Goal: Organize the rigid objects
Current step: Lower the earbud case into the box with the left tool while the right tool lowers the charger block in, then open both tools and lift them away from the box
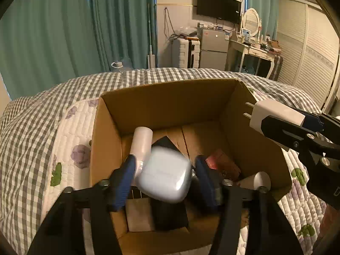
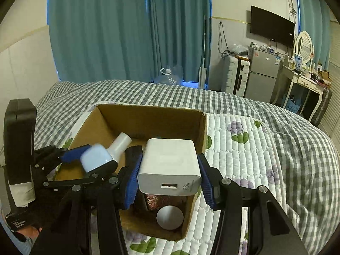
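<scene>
We hold both grippers over the open brown cardboard box (image 2: 148,123) that sits on the quilted floral bedspread (image 2: 244,148), because the box is where the loose rigid items are being gathered; a white plastic bottle (image 1: 141,146), a round silver lid (image 2: 170,217) and a reddish packet (image 1: 223,165) already lie inside.

Our left gripper (image 1: 165,178) has its blue-padded fingers spread wider than the pale blue rounded plastic case (image 1: 163,178) between them. The case is blurred and we see a gap beside at least the right pad, so we judge it is being let go into the box rather than clamped. It has no marked long axis; its broad face tilts up toward the camera.

Our right gripper (image 2: 169,177) is closed on the white rectangular wall charger (image 2: 170,165), pads pressed against its two narrow sides, which keeps it steady above the box's near right corner. Its long axis runs along the fingers: the USB port faces back at the camera, the two metal prongs point forward over the box.
</scene>
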Demonstrator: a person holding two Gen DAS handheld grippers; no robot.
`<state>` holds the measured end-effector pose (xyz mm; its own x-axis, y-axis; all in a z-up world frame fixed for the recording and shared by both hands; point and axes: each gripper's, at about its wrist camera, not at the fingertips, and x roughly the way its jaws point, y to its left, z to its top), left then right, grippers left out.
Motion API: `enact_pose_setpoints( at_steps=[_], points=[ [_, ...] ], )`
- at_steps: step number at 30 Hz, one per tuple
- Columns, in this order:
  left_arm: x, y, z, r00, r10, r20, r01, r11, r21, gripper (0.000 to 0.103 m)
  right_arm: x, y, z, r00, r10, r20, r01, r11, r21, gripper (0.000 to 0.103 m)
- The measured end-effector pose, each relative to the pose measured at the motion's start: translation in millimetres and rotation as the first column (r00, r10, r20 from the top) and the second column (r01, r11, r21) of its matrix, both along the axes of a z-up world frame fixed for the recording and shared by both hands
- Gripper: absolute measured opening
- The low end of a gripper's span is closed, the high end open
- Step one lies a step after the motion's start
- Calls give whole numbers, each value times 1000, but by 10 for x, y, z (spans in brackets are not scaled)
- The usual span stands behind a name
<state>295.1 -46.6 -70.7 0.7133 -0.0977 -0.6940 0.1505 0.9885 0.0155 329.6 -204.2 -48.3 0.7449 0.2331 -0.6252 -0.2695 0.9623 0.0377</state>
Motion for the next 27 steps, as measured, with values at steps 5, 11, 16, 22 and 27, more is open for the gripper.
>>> enact_pose_setpoints(
  at_steps=[5,11,16,22,27],
  points=[
    [-91,84,241,999,21,49,-22,1000,11,73,91,53,134,1000,16,25,-16,1000,-9,50],
    [-162,263,432,994,62,95,-64,998,19,73,299,229,21,1000,30,6,-30,999,-20,50],
    [-172,397,397,992,83,99,-86,996,28,73,567,339,-253,998,3,-58,-5,1000,-23,50],
    [-211,460,317,992,81,102,-84,996,31,73,664,360,-431,994,-45,-100,39,997,-61,51],
    [-332,443,434,990,73,123,-76,997,21,73,449,299,-176,996,-75,-48,73,997,-37,65]
  ],
)
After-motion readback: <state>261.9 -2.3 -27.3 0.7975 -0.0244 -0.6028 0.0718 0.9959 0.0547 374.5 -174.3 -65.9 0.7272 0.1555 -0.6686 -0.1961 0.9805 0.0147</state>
